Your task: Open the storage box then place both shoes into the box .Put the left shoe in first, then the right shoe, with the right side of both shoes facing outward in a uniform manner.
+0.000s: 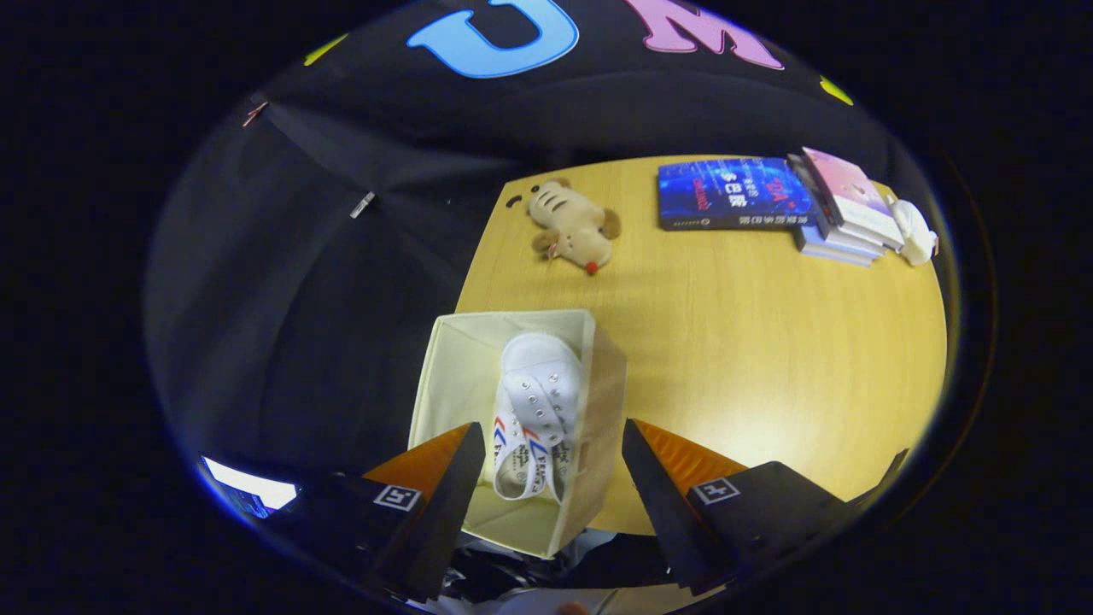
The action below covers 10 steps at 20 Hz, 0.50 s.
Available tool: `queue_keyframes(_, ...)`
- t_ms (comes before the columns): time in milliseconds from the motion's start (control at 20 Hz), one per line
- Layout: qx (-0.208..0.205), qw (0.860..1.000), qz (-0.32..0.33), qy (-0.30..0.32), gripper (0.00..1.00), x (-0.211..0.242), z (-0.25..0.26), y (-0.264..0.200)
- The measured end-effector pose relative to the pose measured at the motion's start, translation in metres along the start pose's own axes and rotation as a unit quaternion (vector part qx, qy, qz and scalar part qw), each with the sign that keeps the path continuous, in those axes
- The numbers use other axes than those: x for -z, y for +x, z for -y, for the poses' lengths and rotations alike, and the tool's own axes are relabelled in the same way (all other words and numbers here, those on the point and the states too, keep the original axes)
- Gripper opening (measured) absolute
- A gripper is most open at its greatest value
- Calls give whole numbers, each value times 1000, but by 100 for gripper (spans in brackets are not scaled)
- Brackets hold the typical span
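Storage box open at table corner, just ahead of fingers; white shoe inside, possibly two nested, count unclear. Gripper spread apart above it, empty. Placement apparently near complete.

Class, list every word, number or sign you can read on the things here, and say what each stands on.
Blue hardcover book: cover print, upside down, too blurred to read.
White canvas shoe in the cream fabric storage box: small print beside red and blue stripes, too small to read.
Gripper, fingers open either side of the shoe: square black-and-white markers, no words.
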<state>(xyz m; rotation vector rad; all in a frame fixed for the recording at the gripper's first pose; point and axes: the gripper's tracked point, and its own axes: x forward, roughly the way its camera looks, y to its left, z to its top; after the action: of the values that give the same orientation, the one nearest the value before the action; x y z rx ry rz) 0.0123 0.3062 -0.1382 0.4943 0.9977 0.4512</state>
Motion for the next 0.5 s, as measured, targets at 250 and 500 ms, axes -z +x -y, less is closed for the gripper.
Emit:
queue_keyframes(250, 34, 993, 110, -10, 98, -40, 53, -58)
queue_keyframes(500, 84, 972, 216, -34, 98, -74, 110, -121)
